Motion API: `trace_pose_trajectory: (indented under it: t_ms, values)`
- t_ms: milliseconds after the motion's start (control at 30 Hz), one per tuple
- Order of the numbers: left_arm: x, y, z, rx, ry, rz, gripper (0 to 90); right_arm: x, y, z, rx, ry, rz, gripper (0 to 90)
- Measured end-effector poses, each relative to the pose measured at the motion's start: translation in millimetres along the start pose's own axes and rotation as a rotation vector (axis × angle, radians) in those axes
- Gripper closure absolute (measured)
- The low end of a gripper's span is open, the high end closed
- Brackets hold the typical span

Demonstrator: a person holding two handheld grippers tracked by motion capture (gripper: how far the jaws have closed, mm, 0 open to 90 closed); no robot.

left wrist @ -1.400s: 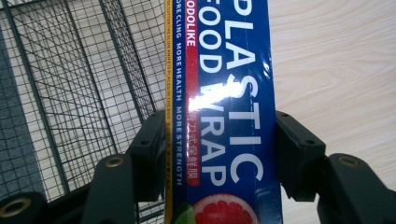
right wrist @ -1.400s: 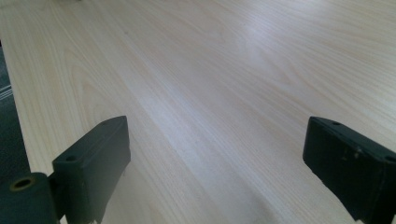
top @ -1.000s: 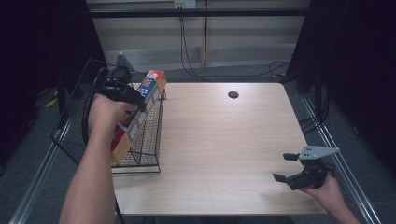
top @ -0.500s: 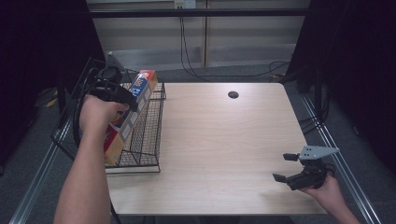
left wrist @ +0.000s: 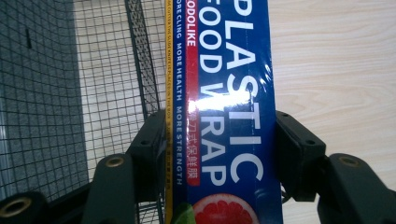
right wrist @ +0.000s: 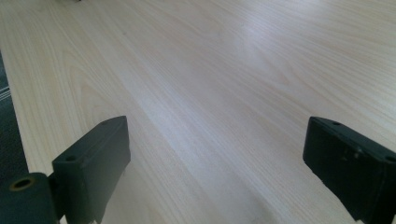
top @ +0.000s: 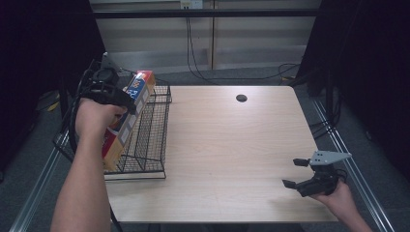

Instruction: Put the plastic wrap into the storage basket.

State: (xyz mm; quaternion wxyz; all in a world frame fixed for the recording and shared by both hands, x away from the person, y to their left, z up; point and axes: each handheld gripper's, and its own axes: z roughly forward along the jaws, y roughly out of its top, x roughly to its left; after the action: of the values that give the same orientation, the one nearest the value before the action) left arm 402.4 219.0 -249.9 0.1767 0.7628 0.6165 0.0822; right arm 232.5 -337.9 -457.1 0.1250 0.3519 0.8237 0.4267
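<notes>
A long box of plastic wrap [top: 129, 115], blue, red and tan, hangs lengthwise over the black wire rack [top: 150, 145] at the table's left edge. My left gripper [top: 126, 104] is shut on it about midway along. In the left gripper view both black pads press the sides of the plastic wrap box [left wrist: 224, 116], my left gripper [left wrist: 219, 149] holding it above the wire rack [left wrist: 107, 84]. My right gripper [top: 296, 173] rests low near the table's front right corner, its jaws wide apart. In the right gripper view my right gripper [right wrist: 215, 158] has only bare wood between its pads.
The light wooden table [top: 232, 145] has a round cable hole [top: 241, 98] near its far edge. Dark curtains stand at both sides, and cables [top: 193, 53] trail on the floor behind. Metal rails [top: 358, 179] run along the table's right side.
My left hand has carried the box a little toward the left and far side, over the rack's outer part. The right gripper has stayed where it was.
</notes>
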Motion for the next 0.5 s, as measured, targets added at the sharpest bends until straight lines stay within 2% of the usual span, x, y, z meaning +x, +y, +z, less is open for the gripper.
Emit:
trace_pose_trajectory:
  t_ms: [500]
  values:
    - [15.7,-2.7,-9.5,-0.02,0.032,-0.059,43.7,-0.2,0.1,-0.1,-0.002,-0.003,-0.001,7.5]
